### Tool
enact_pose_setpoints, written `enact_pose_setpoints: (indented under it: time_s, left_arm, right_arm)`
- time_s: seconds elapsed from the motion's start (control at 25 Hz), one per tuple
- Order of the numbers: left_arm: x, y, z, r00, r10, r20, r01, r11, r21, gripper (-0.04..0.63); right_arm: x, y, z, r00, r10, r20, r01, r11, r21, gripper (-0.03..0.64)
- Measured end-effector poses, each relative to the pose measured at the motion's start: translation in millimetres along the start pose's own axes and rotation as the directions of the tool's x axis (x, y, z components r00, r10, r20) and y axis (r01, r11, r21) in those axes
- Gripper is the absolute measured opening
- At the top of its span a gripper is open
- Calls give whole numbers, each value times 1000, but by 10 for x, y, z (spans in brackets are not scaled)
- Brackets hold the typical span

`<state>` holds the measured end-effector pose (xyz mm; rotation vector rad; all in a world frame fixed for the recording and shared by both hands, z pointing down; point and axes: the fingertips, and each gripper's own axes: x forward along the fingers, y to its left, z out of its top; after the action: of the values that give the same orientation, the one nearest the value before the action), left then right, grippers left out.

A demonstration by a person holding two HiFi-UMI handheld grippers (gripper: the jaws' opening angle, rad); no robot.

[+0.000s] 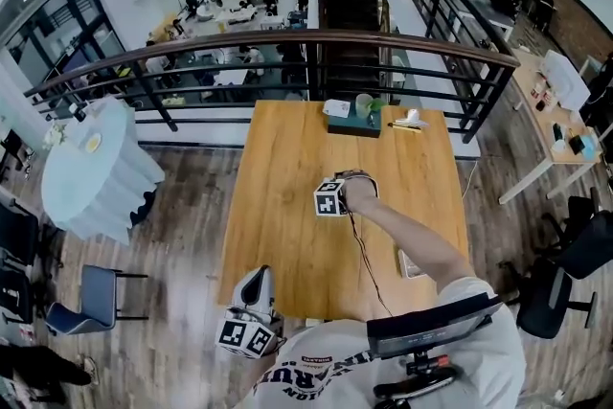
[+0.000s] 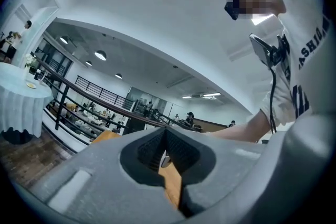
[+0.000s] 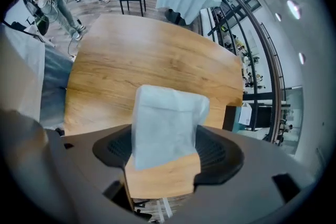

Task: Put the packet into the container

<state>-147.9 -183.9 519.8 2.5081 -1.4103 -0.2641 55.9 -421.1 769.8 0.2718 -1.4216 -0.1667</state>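
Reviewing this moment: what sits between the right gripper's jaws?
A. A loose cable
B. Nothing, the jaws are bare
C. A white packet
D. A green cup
C: the right gripper view shows the white packet clamped between the jaws of the right gripper, hanging above the wooden table.
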Motion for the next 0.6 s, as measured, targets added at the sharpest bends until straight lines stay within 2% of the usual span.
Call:
enact_pose_setpoints:
  time_s: [0.12,0.4,0.6]
  left_arm:
    - [55,-70,14,1000,-31,-2,31,1000,-5,3]
    - [84,-17,28,996,-90,-10,90,996,3,3]
    - [92,-162,-26,992,-126,-19,126,992,8,3]
  right_arm:
    - [-304,-8,-34,1000,-11,20,11,1000,5,360]
    - [-944,109,-7,997,-43,63,49,995,-89,362]
    - [-1168,309,-141,994,-50,99,59,994,-89,361]
